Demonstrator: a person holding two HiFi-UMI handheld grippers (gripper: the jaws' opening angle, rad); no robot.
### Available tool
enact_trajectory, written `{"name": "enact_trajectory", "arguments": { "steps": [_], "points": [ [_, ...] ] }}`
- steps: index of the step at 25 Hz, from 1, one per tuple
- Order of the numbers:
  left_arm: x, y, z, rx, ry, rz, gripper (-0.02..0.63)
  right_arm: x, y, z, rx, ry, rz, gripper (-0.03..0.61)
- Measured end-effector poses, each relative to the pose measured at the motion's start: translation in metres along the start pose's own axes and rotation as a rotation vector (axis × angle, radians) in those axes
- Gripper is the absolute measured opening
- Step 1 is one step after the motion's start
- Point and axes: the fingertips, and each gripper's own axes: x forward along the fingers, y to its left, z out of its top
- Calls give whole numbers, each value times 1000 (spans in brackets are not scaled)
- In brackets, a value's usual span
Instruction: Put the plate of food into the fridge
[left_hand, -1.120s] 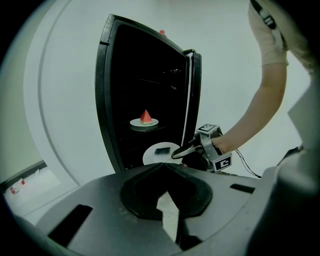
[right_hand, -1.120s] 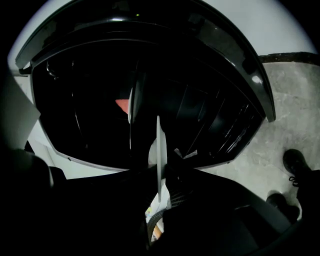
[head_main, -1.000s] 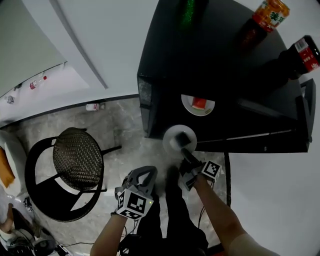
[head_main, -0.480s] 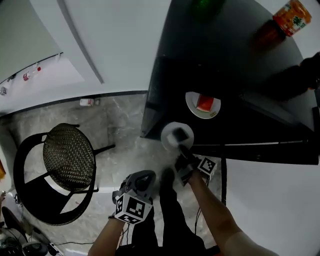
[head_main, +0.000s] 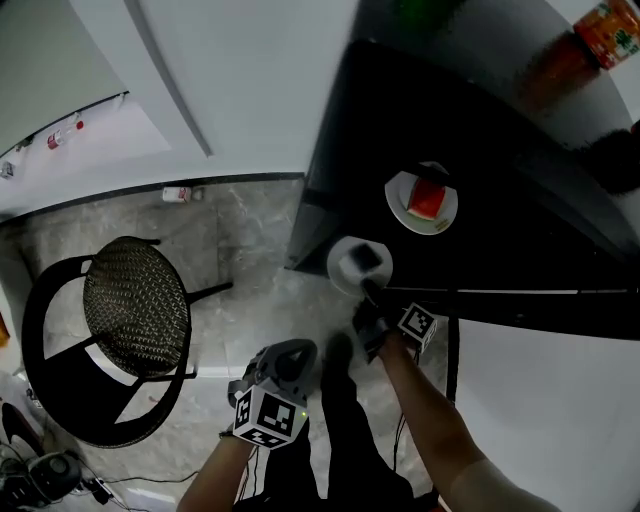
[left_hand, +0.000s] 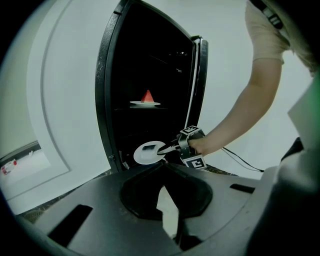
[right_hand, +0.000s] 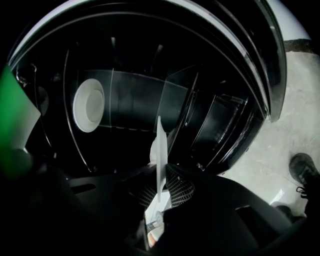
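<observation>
The black fridge (head_main: 480, 140) stands open. On a shelf inside sits a small plate (head_main: 441, 217) with a red wedge (head_main: 427, 197) of food on it. The right tool (head_main: 371, 293) is pinched tight on the near rim of a round white plate (head_main: 343, 270), which carries a dark piece of food (head_main: 366, 257). This plate lies flat, face up. It sticks out from the tool toward the fridge, at the open front and lower than the shelf. The left tool (head_main: 292, 352) is low by the person's legs, its jaws together with nothing in them.
</observation>
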Motion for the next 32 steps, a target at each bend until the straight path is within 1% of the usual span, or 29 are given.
{"name": "enact_trajectory", "arguments": {
  "steps": [14, 16, 18, 19, 20, 21, 22, 26, 29, 32],
  "points": [
    [5, 6, -10, -12, -8, 7, 9, 26, 1, 15, 11, -37, 38, 31],
    [6, 4, -12, -7, -3, 0, 9, 29, 3, 17, -7, -38, 43, 31],
    [8, 3, -14, 1, 3, -6, 9, 32, 7, 17, -46, -21, 48, 32],
    [8, 3, -15, 4, 7, -7, 9, 33, 8, 17, -62, -9, 58, 61],
    [8, 3, -16, 7, 10, -9, 9, 34, 10, 17, -75, 2, 70, 118],
    [8, 4, -16, 9, 12, -10, 9, 35, 11, 18, -88, 9, 80, 162],
    [8, 4, -16, 10, 13, -11, 9, 35, 12, 19, -108, 15, 85, 181],
    [9, 4, -17, 15, 19, -18, 9, 33, 12, 17, -221, 61, 83, 210],
    [9, 3, -18, 21, 26, -23, 9, 32, 12, 7, -304, 136, 76, 230],
    [10, 2, -19, 26, 30, -31, 9, 36, 18, -3, -414, 202, 98, 239]
  ]
}}
